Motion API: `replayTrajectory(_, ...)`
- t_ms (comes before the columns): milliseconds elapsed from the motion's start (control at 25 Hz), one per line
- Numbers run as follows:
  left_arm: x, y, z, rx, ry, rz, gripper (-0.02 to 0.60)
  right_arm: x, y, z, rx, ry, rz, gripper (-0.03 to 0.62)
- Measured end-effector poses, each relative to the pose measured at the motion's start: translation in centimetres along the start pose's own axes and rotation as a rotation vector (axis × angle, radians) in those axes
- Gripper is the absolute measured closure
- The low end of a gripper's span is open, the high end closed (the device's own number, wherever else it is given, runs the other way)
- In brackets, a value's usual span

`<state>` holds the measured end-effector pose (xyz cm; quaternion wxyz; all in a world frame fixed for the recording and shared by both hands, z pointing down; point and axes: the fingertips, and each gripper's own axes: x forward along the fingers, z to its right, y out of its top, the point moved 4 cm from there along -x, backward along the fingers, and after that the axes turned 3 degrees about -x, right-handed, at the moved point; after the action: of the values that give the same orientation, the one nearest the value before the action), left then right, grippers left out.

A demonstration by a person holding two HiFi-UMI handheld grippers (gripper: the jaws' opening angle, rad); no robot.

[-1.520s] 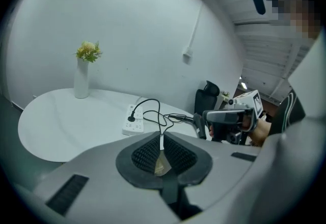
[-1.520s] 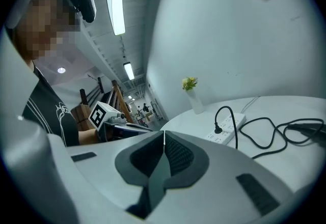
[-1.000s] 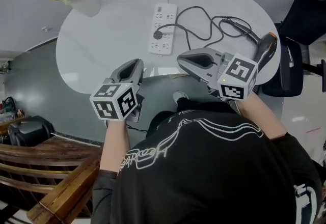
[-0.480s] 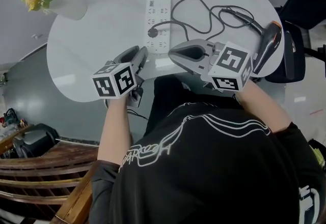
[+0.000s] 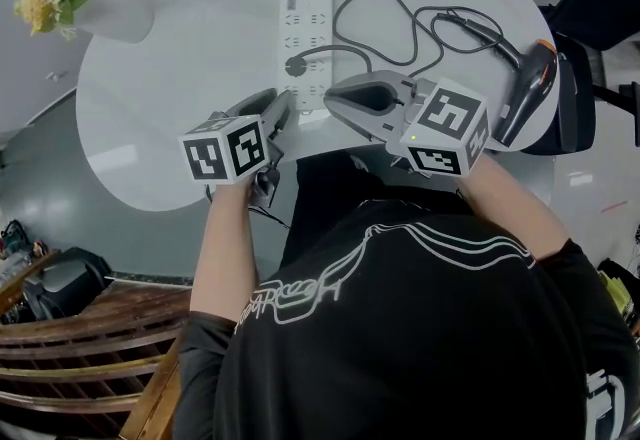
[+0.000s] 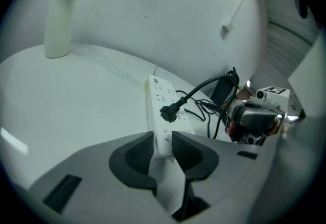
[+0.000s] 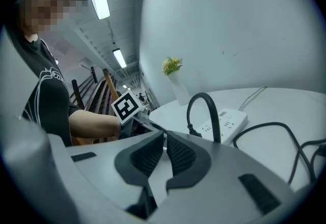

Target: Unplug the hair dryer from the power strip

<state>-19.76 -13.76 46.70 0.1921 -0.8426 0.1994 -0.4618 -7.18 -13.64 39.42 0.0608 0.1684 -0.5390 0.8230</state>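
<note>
The left gripper (image 5: pixel 278 116) has dropped to the near end of the power strip (image 5: pixel 306 18), and its jaws have just been opening. They now stand wide with that end framed between the pads, probably to hold the strip down. The right gripper (image 5: pixel 333 100), all but closed on nothing, hovers just right of that end. The hair dryer (image 5: pixel 528 93) lies well right of the strip, its plug (image 5: pixel 293 66) still seated mid-strip.
</note>
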Motion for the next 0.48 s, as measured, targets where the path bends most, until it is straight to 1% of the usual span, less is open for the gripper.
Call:
replayTrajectory(40,0.1,0.0,0.0,-0.002,-0.004,-0.005,0.476,0.2,0.0,0.2,-0.001,-0.006,-0.003,0.595)
replayTrajectory(160,0.1,-0.1,-0.1,-0.009,-0.02,-0.016,0.477,0.7,0.2,0.6,-0.005,-0.027,-0.008,0.595)
replayTrajectory(320,0.3,-0.2,0.0,0.026,-0.015,-0.042,0.477,1.6,0.3,1.0,-0.037,-0.058,-0.023,0.595)
replayTrajectory(480,0.4,-0.1,0.0,0.021,-0.028,-0.051,0.476,2.3,0.6,2.0,-0.043,-0.084,-0.023,0.595)
